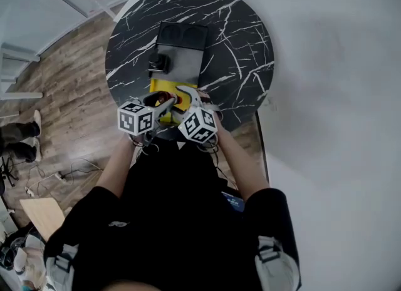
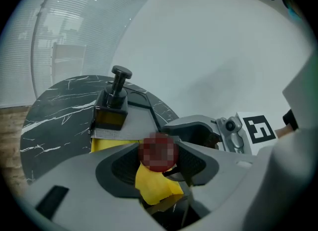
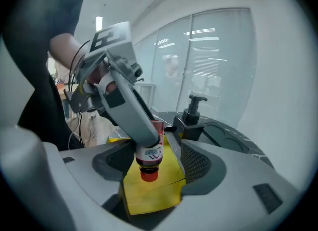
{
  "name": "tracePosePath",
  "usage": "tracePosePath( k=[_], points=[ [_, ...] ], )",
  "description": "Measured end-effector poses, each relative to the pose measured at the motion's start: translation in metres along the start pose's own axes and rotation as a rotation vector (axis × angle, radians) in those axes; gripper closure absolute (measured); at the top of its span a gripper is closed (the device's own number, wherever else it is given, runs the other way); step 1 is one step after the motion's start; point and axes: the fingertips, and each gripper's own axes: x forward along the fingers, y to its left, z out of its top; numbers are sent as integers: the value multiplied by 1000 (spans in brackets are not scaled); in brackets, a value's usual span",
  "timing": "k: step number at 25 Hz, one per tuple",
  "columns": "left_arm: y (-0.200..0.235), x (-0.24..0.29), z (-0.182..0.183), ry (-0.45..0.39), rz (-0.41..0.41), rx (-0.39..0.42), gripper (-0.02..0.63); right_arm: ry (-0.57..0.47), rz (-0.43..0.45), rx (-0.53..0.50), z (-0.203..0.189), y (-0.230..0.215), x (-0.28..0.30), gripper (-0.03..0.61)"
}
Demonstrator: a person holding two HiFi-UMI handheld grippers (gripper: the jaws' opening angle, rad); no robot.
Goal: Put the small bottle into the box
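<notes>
Two grippers stood close together over the near edge of the round black table [image 1: 241,39], and we saw the small bottle [image 3: 149,153] between them. The left gripper [image 2: 159,161] pinched the bottle, with one of its grey fingers [image 3: 130,118] lying along the bottle's upper side. The bottle hung in the air at a slant, its red cap [image 3: 148,175] at the low end and pointing toward the right gripper's camera. The right gripper [image 3: 159,161] had its jaws spread wide; the capped end of the bottle sat in the gap between them, and we saw neither pad touching it. Just under the bottle lay the yellow box [image 3: 151,197], whose flap, creased by a fold line, filled the space between the right jaws. The bottle was over the box, not inside it. In the left gripper view the bottle showed only as a dark red round shape between the left jaws, with a piece of yellow flap below it. Just beyond the yellow box we found a grey tray [image 1: 182,64], and a dark pump bottle [image 2: 114,103] stood upright on it near its left edge. A dark lid [image 1: 182,35] lay on the far side of the tray
</notes>
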Motion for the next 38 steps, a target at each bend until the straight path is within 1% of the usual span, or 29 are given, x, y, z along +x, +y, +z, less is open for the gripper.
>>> tracePosePath(
  k=[2,3,4,5,6,7,11,13,15,19,21,24,27,30,32,38],
  points=[
    [4,2,0,-10,24,-10,400,-3,-11,103,-7,-5,-5,296],
    [5,3,1,-15,36,-15,400,-3,-24,147,-11,-8,-8,307],
    [7,3,2,-21,46,-20,400,-9,-46,189,-15,-12,-12,341],
    [9,4,3,-28,52,-26,400,-19,-73,233,-19,-17,-17,419],
    [10,4,3,-37,56,-35,400,-31,-100,277,-23,-21,-22,519],
    [12,5,4,-47,59,-47,400,-39,-120,320,-26,-25,-28,578],
    [17,16,1,-63,82,-78,399,-21,-157,440,-45,-35,-37,581],
    [17,25,-4,-35,85,-73,399,-15,-174,485,-52,-38,-39,581],
    [15,35,-9,13,82,-60,400,-11,-194,518,-55,-41,-43,581],
    [16,50,-25,99,65,-52,400,-3,-216,528,-58,-43,-50,581],
    [16,55,-31,131,56,-56,399,-2,-221,532,-59,-42,-53,581],
    [11,62,-35,163,20,-70,400,-1,-233,544,-64,-43,-57,581],
    [8,68,-35,184,-13,-89,399,3,-249,560,-67,-45,-59,581],
    [7,75,-35,192,-40,-134,399,2,-262,573,-67,-47,-60,581],
    [8,79,-35,190,-50,-160,399,1,-268,580,-68,-48,-60,581],
    [9,88,-35,189,-68,-204,399,1,-276,594,-71,-50,-58,581]
  ],
)
